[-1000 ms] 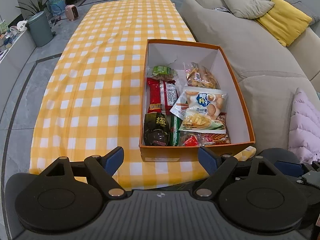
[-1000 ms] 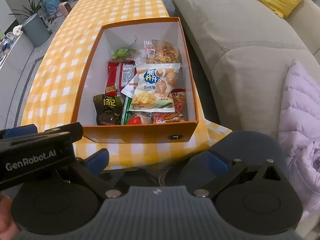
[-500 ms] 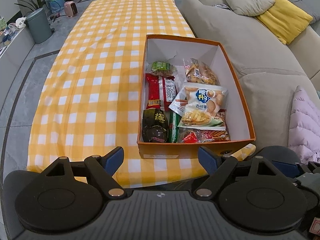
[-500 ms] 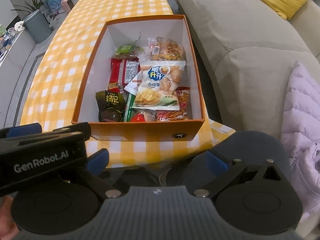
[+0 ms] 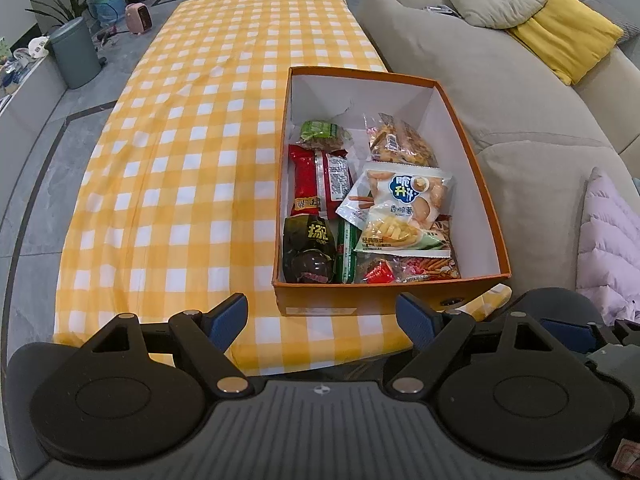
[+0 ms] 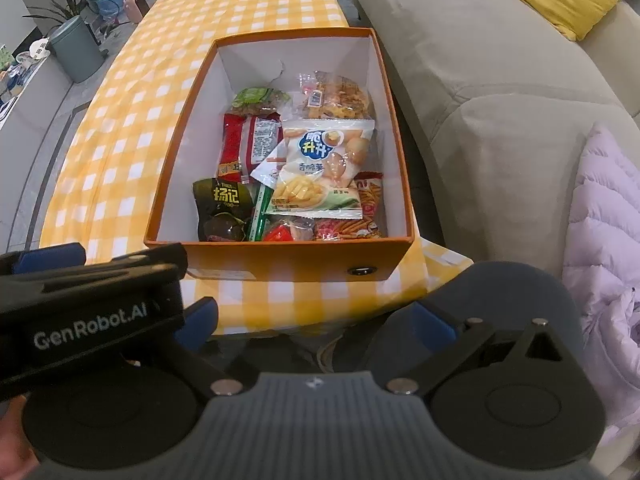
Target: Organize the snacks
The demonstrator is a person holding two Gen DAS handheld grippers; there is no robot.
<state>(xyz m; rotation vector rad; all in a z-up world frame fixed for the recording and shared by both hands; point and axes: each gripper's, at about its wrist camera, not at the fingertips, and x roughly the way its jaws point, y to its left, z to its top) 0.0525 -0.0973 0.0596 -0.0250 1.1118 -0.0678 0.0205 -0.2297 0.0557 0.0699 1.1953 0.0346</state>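
Both my left gripper [image 5: 322,316] and right gripper [image 6: 316,322] hang wide open, empty; the box [image 5: 384,300] sits beyond my fingers; reaching carelessly, I could shove it off the bench [image 5: 180,168].

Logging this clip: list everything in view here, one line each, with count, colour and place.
box: 1, orange outside, white inside, near end of table
snack packets: about nine, mixed colours, all inside the box
tablecloth: 1, yellow and white check, covering the table
sofa: 1, beige, right of table
cushions: 2, yellow and beige, on the sofa
padded jacket: 1, lilac, near end of sofa
bin: 1, grey, far left floor
left gripper: open, short of the box
right gripper: open, short of the box
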